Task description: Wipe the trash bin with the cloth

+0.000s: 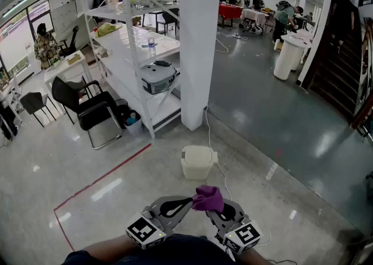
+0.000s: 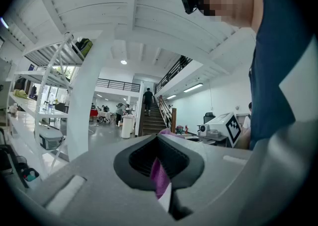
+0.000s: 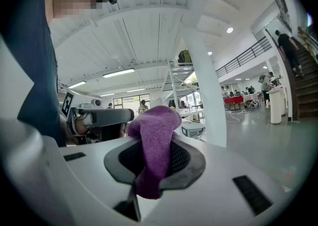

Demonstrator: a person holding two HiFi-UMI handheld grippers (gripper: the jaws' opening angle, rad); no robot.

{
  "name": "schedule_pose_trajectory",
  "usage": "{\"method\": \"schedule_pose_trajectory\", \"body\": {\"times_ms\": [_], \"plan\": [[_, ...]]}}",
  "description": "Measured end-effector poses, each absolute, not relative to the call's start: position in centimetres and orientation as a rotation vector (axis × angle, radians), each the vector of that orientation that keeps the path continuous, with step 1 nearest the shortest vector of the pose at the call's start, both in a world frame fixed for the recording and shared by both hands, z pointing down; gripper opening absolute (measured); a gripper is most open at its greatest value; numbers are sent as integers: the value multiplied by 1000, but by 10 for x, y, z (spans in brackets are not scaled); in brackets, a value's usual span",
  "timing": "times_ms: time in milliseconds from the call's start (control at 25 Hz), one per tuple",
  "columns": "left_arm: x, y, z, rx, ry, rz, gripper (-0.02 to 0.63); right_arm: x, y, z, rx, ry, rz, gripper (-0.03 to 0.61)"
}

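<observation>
A small cream trash bin [image 1: 197, 162] with its lid down stands on the glossy floor in front of a white pillar, about a step ahead of me. Both grippers are held low and close to my body, tips meeting. A purple cloth [image 1: 208, 198] is bunched between them. My left gripper [image 1: 187, 202] is shut on a thin edge of the cloth [image 2: 160, 176]. My right gripper [image 1: 214, 209] is shut on the thicker bunch of cloth [image 3: 153, 153], which folds over its jaws. Both grippers are well short of the bin.
The white pillar [image 1: 200, 42] rises just behind the bin. A white shelving rack [image 1: 137, 60] and a black chair [image 1: 93, 109] stand to the left. Red floor tape [image 1: 105, 176] runs at left, a cable [image 1: 220, 170] trails past the bin, and stairs [image 1: 341, 54] climb at far right.
</observation>
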State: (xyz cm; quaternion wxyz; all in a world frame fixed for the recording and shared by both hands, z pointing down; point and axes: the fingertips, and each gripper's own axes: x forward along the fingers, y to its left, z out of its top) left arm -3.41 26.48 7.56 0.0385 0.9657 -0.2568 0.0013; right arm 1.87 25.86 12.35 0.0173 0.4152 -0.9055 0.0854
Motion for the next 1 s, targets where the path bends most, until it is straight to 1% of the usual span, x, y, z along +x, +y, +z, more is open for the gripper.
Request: {"method": "schedule_pose_trajectory", "body": {"times_ms": [600,1000], "plan": [[-31,261,77,2963,-786,5,-2,22,253,122,1295,-2820,259,78],[-36,259,77,2973,-849,16,-2,16,246,122,1215,-2829,241,78]]}}
